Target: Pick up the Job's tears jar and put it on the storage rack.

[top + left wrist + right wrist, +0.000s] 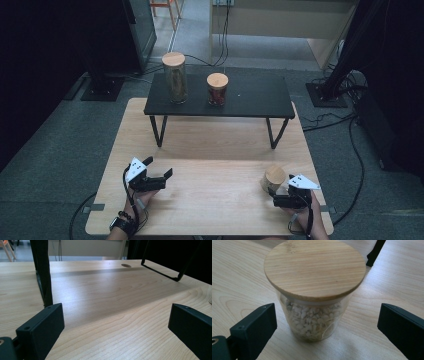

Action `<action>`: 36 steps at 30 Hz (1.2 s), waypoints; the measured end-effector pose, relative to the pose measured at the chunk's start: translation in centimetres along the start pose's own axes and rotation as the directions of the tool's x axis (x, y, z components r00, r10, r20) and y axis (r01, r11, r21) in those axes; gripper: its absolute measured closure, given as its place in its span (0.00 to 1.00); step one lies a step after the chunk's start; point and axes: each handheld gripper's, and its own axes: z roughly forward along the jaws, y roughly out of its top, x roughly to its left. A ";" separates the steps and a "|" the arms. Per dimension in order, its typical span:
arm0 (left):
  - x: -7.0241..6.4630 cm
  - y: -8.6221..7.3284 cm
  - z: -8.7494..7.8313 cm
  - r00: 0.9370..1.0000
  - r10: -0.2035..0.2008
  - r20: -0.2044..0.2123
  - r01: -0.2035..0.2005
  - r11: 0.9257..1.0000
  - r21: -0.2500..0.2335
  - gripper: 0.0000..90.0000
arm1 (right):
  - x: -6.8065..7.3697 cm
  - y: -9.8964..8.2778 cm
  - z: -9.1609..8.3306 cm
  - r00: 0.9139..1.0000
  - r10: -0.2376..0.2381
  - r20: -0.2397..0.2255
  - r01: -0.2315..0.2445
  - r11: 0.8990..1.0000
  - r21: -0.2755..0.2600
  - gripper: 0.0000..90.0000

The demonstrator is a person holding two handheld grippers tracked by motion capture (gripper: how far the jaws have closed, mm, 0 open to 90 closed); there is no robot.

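Short glass jar (314,315) with bamboo lid (315,268) upright on desk (210,145), holds pale small grains. Right hand-held gripper (278,197) just beside jar, jaws spread wide either side of it, not touching. Left hand-held gripper (159,169) well apart from jar, across desk, jaws released, nothing between. Black shelf (260,97) beyond jar: tall lidded jar (175,77) with brownish contents, smaller lidded jar (217,89) with reddish contents.

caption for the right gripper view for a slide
Open right gripper faces a glass jar of pale grains with a bamboo lid.
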 end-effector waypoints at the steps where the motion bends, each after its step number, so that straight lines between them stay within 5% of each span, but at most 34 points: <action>1: 0.0 0.0 0.0 1.000 0.000 0.000 0.000 1.000 -0.001 0.00 | 0.0 0.1 0.1 1.000 0.000 -0.001 0.000 1.000 0.000 0.03; 36: 0.3 -0.2 -0.1 1.000 -0.004 0.015 0.004 1.000 -0.013 0.00 | -0.1 1.0 1.8 1.000 -0.004 -0.006 0.004 1.000 0.010 0.03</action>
